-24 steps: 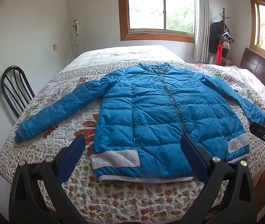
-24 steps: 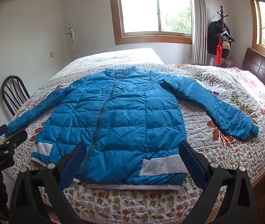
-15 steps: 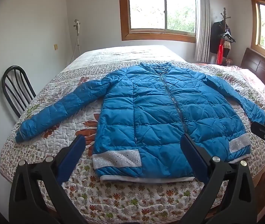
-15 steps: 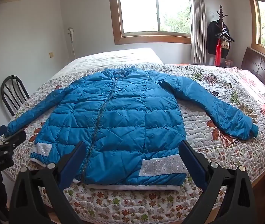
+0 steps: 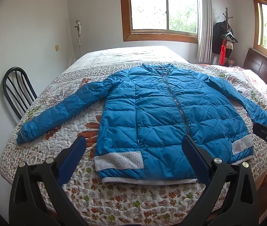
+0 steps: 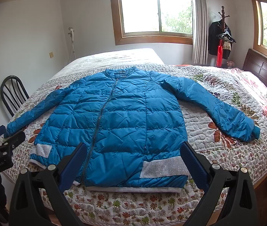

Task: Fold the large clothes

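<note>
A blue puffer jacket [image 5: 163, 116] lies zipped and spread flat on the quilted bed [image 5: 114, 197], sleeves out. Both the left gripper [image 5: 133, 162] and right gripper [image 6: 133, 163] hover wide open, empty, short of its hem. It looks light, soft and slippery; cuffs or shoulders seem the surest holds.

one jacket [image 5: 163, 116], one chair [image 5: 18, 92], two windows [image 5: 161, 11]

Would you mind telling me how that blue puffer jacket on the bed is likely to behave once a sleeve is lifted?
The jacket looks quilted and puffy, so it is probably light for its size and floppy; a lifted sleeve would likely droop. Its shiny, creased shell suggests it may slip in a claw and slide on the quilt. Folds may spring back open.
</note>
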Action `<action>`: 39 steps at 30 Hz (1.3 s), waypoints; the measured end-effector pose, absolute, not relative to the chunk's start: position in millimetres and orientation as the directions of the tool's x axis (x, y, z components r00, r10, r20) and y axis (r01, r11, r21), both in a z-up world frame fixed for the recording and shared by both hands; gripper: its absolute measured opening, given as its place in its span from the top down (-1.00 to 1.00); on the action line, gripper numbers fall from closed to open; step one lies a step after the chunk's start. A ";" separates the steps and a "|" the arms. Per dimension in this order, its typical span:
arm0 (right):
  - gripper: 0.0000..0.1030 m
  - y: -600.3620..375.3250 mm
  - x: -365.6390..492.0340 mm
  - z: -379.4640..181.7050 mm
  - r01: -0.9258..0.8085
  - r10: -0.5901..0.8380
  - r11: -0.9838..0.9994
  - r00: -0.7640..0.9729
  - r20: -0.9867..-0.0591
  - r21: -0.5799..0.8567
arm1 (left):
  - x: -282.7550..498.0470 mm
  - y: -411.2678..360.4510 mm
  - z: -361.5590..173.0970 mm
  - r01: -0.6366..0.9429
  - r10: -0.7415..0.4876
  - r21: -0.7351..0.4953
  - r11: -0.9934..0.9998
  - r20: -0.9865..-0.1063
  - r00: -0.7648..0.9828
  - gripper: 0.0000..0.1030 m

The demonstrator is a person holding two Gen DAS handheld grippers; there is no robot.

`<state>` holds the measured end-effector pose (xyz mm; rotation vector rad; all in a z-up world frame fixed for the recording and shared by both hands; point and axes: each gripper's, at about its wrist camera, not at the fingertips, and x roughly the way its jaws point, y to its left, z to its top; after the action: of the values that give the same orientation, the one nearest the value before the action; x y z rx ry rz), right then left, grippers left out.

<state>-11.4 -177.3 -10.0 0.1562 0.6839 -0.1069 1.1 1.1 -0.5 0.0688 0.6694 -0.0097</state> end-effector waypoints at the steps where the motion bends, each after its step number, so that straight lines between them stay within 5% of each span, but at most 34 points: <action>1: -0.93 -177.3 -11.3 -10.0 0.149 -0.047 0.983 0.770 -0.636 0.108 | 0.9 0.7 -0.4 0.030 0.014 0.061 0.998 -0.620 0.784 -0.95; 39: -0.93 -174.9 -8.3 -9.8 0.146 -0.049 0.984 0.770 -0.636 0.101 | 0.2 0.9 -0.1 0.031 0.015 0.063 0.998 -0.618 0.786 -0.95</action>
<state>-8.3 -174.9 -9.8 0.1478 0.6839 -0.1060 0.2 0.9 -0.1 0.0713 0.6670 -0.0085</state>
